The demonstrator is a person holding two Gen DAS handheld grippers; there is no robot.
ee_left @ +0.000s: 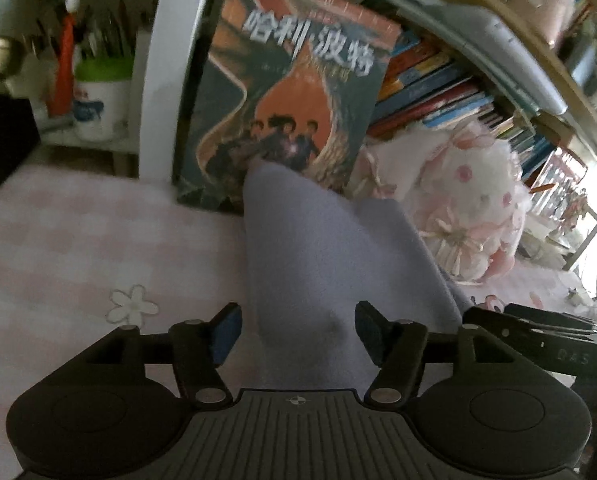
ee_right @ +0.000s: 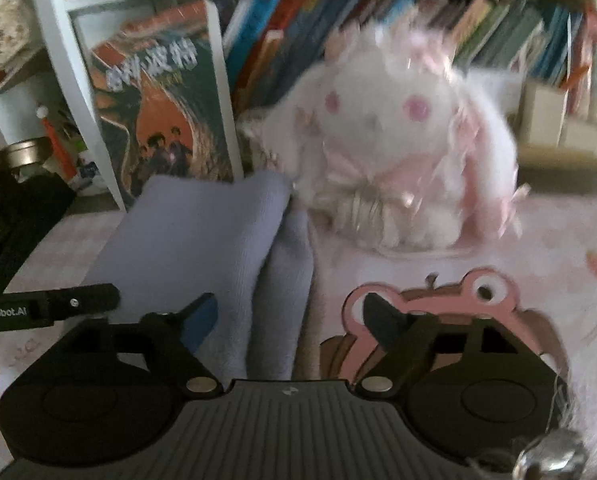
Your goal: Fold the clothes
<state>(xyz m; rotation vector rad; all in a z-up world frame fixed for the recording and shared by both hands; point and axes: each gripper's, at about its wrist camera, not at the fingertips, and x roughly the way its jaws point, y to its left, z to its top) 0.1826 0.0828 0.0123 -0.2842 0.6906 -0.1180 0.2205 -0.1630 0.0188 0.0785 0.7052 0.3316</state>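
A lavender cloth [ee_left: 310, 264] lies folded lengthwise on the pink checked tablecloth [ee_left: 78, 240], its far end against a book. My left gripper [ee_left: 298, 334] is open, its jaws on either side of the cloth's near end, not closed on it. In the right wrist view the same cloth [ee_right: 202, 248] shows as stacked layers running to the left finger. My right gripper [ee_right: 290, 320] is open, the cloth's near right edge between its jaws. The left gripper's body [ee_right: 46, 306] shows at the left edge of that view.
A Harry Potter book [ee_left: 286, 92] stands upright behind the cloth. A white and pink plush toy [ee_right: 398, 140] sits to the cloth's right. Bookshelves [ee_right: 498, 28] fill the back. A white cup [ee_left: 102, 100] with pens stands at the far left. A pink frog print [ee_right: 438, 300] marks the tablecloth.
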